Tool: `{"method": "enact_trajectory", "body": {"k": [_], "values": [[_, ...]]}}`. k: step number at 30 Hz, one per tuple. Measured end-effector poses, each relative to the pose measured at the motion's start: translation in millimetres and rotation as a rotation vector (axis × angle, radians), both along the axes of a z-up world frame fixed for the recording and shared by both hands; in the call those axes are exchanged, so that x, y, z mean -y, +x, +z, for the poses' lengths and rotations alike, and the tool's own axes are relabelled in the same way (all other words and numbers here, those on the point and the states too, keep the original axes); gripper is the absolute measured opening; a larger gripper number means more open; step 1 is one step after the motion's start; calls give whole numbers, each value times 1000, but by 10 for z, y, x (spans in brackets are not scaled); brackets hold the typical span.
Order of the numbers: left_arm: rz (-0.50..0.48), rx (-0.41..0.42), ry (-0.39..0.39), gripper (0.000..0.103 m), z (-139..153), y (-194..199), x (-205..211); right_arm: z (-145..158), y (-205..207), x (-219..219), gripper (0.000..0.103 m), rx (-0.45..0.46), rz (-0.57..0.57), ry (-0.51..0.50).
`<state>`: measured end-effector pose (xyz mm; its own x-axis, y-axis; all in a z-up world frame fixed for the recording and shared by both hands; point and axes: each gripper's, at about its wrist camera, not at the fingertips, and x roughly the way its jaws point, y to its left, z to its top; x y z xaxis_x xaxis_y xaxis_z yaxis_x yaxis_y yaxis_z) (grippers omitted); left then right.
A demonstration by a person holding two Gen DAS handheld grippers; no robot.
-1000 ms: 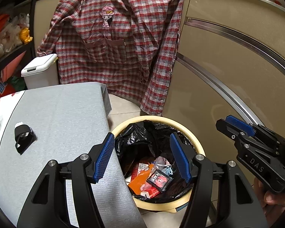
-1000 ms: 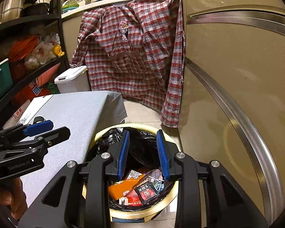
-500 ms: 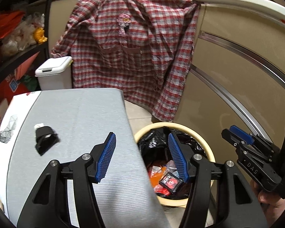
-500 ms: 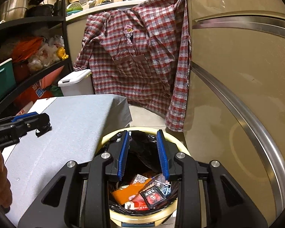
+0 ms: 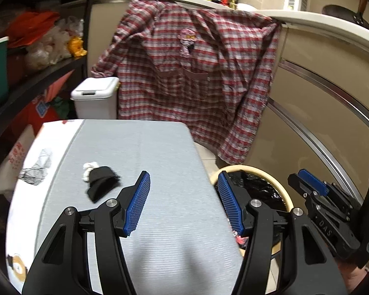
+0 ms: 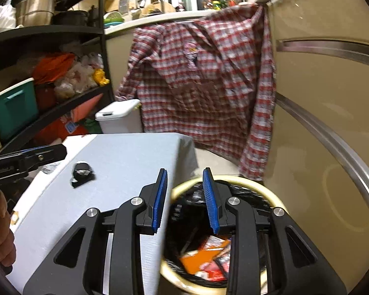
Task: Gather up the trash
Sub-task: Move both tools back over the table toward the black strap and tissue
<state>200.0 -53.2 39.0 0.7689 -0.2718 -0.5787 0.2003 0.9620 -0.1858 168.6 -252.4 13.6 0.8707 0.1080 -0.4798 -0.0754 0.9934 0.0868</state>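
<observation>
I am holding the left gripper (image 5: 184, 202) spread wide and empty over the grey table (image 5: 140, 147), and the right gripper (image 6: 185, 196) is hanging partly spread, also empty, above the yellow-rimmed bin (image 6: 270, 196) lined with a black bag. The remaining trash, a small black scrap (image 5: 101, 184) with a white crumpled bit (image 5: 88, 170) touching its far side, is lying on the table well to the left of my left fingers. I am judging the risk to be a partial pick: closing on the limp black piece alone would leave the white bit on the table, or pinch the table covering with it. The left view is showing the white bit clearly; the right view is showing only a blurred dark lump (image 6: 82, 173) there, but it is revealing the orange and red wrappers (image 6: 201, 258) inside the bin.
</observation>
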Motion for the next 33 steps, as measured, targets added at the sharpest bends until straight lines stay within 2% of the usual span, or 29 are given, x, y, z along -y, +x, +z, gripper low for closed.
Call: {"method": "enact_trajectory", "body": {"k": [1, 3, 12, 17, 21, 24, 26, 33], "values": [[13, -1, 5, 51, 27, 5, -70, 6, 10, -75, 31, -3, 15, 5], [41, -7, 18, 48, 86, 22, -206, 11, 27, -254, 31, -3, 48, 6], [148, -49, -15, 45, 350, 202, -1097, -4, 184, -1133, 30, -16, 180, -4], [207, -61, 27, 44, 398, 289, -1446, -157, 386, -1556, 25, -61, 233, 25], [224, -69, 0, 41, 425, 328, -1686, -343, 642, -1915, 24, -110, 267, 44], [243, -67, -16, 41, 420, 364, -1794, -463, 844, -2096, 34, -141, 273, 42], [251, -74, -30, 41, 390, 404, -1854, -535, 997, -2175, 54, -160, 254, 48], [265, -105, -45, 41, 255, 525, -1978, -880, 1639, -2277, 60, -327, 217, 106]]}}
